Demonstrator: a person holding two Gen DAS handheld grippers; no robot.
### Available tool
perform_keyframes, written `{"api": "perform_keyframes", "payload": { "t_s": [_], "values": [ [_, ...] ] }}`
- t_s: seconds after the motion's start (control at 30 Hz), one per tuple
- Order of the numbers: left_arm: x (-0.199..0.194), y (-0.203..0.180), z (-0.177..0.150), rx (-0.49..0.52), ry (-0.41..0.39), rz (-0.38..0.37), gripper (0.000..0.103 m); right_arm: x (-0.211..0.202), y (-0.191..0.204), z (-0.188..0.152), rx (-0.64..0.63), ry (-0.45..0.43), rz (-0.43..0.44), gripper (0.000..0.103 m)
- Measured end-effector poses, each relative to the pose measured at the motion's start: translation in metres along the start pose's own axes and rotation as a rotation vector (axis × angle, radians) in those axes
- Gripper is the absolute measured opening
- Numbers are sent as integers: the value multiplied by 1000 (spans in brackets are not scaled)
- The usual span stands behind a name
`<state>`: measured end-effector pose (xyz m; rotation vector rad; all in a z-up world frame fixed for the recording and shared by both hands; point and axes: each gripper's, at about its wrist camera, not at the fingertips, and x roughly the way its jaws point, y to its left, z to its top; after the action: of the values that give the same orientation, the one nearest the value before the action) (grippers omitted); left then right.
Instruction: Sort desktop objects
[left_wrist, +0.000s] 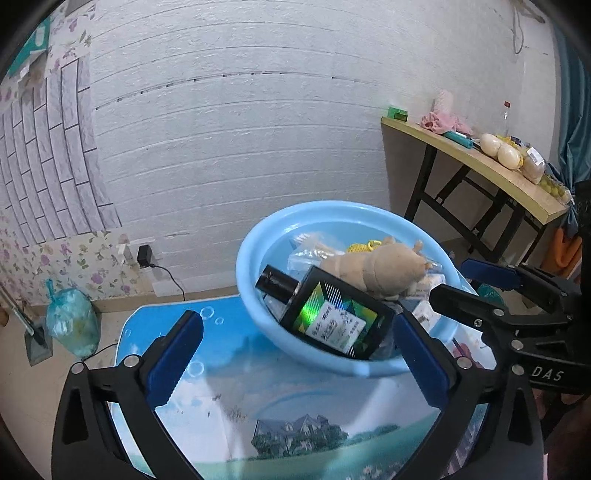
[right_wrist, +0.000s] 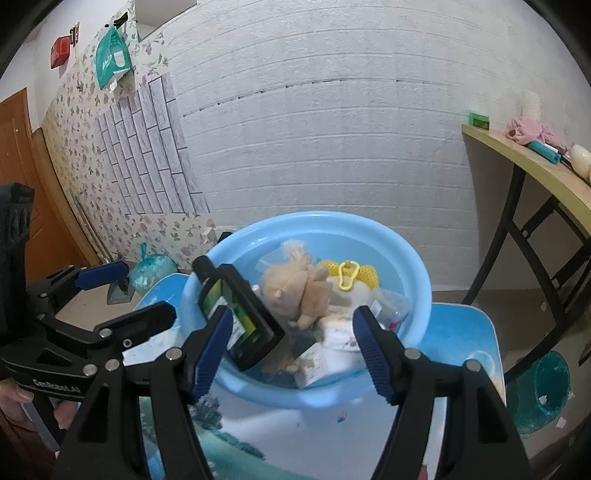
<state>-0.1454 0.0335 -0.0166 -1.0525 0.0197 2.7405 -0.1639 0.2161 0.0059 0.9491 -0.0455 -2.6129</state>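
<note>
A light blue basin (left_wrist: 243, 266) (right_wrist: 421, 273) stands on a small table with a printed landscape top (left_wrist: 221, 387) (right_wrist: 461, 332). A black flat bottle with a green shiny label (left_wrist: 332, 321) (right_wrist: 240, 306) leans inside it against the near rim. Behind the bottle lie a beige plush toy (left_wrist: 384, 269) (right_wrist: 291, 288), a yellow mesh item with a yellow clip (right_wrist: 365, 275) and several small packets. My left gripper (left_wrist: 299, 358) hovers wide open just before the basin. My right gripper (right_wrist: 293, 350) is open over the near rim, its left pad close beside the bottle.
A wooden side table (left_wrist: 480, 162) (right_wrist: 535, 166) with clutter stands at the right wall. A knotted teal bag (left_wrist: 72, 321) (right_wrist: 151, 269) sits on the floor at left, near a plugged-in charger (left_wrist: 144, 254). A teal basket (right_wrist: 550, 387) lies on the floor at right.
</note>
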Motion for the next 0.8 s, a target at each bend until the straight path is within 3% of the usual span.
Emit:
{"api": "perform_keyframes", "payload": {
  "t_s": [0.4, 0.5, 0.57, 0.8],
  "values": [
    [-44, -3, -21, -16, -7, 76, 103, -42, 24, -9, -10, -10, -48, 75],
    [-55, -3, -26, -20, -27, 104, 103, -51, 30, -14, -10, -14, -59, 82],
    [-62, -1, -28, -38, -34, 99, 103, -56, 33, -16, -14, -15, -55, 95],
    [-69, 0, -31, -62, -66, 134, 103, -65, 41, -21, -18, -27, -83, 103]
  ]
}}
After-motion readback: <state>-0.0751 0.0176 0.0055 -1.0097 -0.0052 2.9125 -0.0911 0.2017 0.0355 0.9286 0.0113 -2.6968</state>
